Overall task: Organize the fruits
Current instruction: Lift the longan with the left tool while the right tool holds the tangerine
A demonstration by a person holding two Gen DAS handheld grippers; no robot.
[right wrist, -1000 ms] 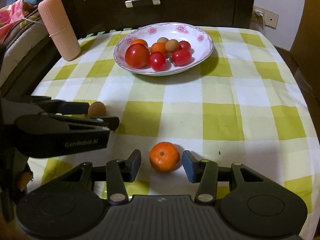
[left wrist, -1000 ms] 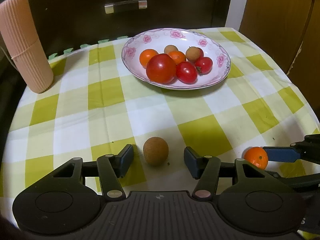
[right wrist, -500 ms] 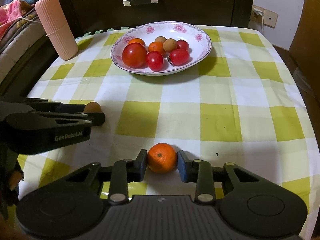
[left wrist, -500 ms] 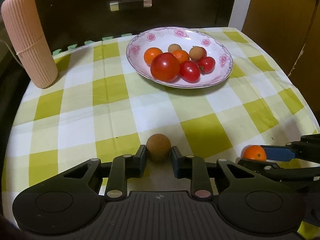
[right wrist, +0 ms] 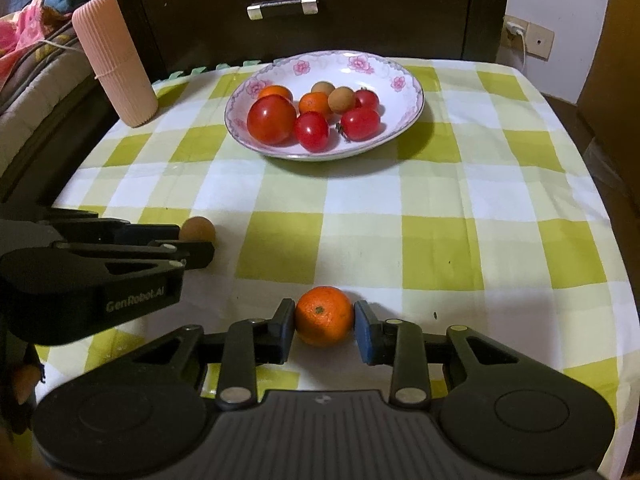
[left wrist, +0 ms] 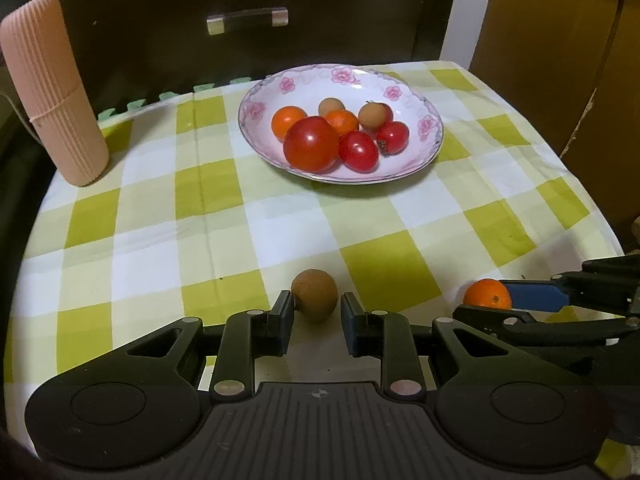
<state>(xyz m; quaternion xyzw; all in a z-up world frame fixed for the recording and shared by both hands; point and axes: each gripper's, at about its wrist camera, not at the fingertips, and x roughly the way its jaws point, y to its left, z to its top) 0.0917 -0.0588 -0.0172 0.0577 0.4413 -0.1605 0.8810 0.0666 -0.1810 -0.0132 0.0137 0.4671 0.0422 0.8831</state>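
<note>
The left gripper (left wrist: pixel 314 316) is clamped on a small brown fruit (left wrist: pixel 314 295), round with a dull, rough skin, which sits between the flat pads on the bench (left wrist: pixel 160 208). The right gripper (right wrist: pixel 325 322) is clamped on a small orange (right wrist: pixel 325 315), glossy and dimpled, its stem scar facing the camera; both pads touch its sides. Both fruits sit near the front edge of the bench, well apart from each other.

The bench is covered with a soft checked cloth in yellow-green and white. Toward the far side stands a shallow ceramic plate (right wrist: pixel 400 76) with a scalloped rim and pink flower print. It holds one large smooth red tomato (right wrist: pixel 271 119), smaller glossy red tomatoes, two oranges and two brown fruits. A ribbed pink cylinder (right wrist: pixel 114 60) with a rounded top stands tilted at the far left corner. Behind is a dark wooden drawer front with a metal handle (right wrist: pixel 283 6).
</note>
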